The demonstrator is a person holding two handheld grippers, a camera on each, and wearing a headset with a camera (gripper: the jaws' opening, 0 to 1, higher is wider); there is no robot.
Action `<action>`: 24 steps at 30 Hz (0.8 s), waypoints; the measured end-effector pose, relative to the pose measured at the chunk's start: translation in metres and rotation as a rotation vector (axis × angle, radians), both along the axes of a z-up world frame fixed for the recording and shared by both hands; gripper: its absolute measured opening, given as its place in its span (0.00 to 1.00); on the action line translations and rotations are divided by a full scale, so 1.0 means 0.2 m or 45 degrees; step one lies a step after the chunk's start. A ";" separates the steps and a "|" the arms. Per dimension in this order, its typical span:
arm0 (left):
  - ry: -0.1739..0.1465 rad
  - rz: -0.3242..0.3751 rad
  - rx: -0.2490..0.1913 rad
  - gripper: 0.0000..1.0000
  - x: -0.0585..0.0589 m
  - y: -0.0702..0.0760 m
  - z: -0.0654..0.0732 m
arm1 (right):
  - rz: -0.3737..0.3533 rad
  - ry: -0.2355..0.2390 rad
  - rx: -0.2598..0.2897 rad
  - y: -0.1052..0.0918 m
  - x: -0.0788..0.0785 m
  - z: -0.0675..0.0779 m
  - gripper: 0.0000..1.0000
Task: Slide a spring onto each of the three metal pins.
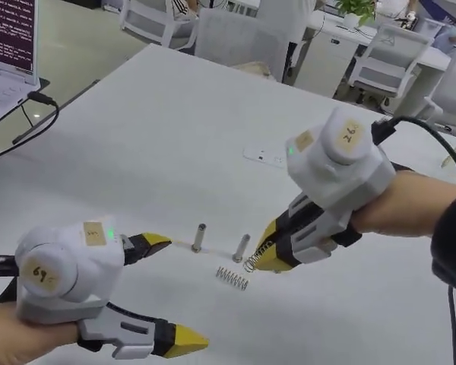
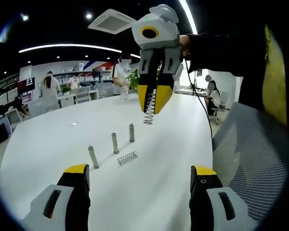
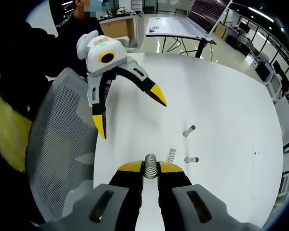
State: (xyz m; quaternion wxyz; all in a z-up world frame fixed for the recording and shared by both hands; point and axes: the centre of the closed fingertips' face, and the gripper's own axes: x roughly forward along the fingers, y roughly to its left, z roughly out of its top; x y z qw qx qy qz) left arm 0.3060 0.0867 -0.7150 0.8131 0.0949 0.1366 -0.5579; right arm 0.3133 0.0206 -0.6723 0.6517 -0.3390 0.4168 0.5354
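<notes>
1. Springs, 3 in play, scanning left to right. Left gripper (image 1: 171,292) sits low-left, jaws spread wide, holding nothing.
2. 1st pin (image 1: 199,237) stands bare just past its upper tip. 2nd pin (image 1: 242,247) stands beside it, also bare, both on the table (image 1: 137,137).
3. Loose spring (image 1: 232,277) lies flat near the 2nd pin's base.
4. Right gripper (image 1: 267,260) is clamped on the held spring (image 1: 255,256), just right of the 2nd pin, lower end free.
5. 3rd pin (image 2: 131,132) looks sleeved in the left gripper view, but it's small, so not certain.
6. Step in hand, I'd say: centre the coil's bore over the 2nd pin's top, keep it coaxial, lower, release. Any tilt will snag the coils.
7. Laptop (image 1: 7,46) and cable (image 1: 42,114) sit far left. Nothing blocks. Risk: knocking the loose spring away.
</notes>
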 end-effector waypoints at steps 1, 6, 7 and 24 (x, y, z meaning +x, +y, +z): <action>-0.003 0.018 0.013 0.84 0.01 0.02 -0.01 | -0.003 -0.004 -0.010 -0.01 0.02 0.00 0.08; -0.001 0.051 0.043 0.83 0.03 0.09 -0.06 | -0.020 -0.015 -0.032 -0.05 0.09 0.01 0.08; 0.000 0.060 0.042 0.83 0.03 0.10 -0.06 | -0.023 -0.019 -0.035 -0.06 0.11 0.01 0.08; -0.040 0.142 0.077 0.81 0.10 0.21 -0.07 | -0.049 -0.015 -0.125 -0.10 0.30 -0.08 0.08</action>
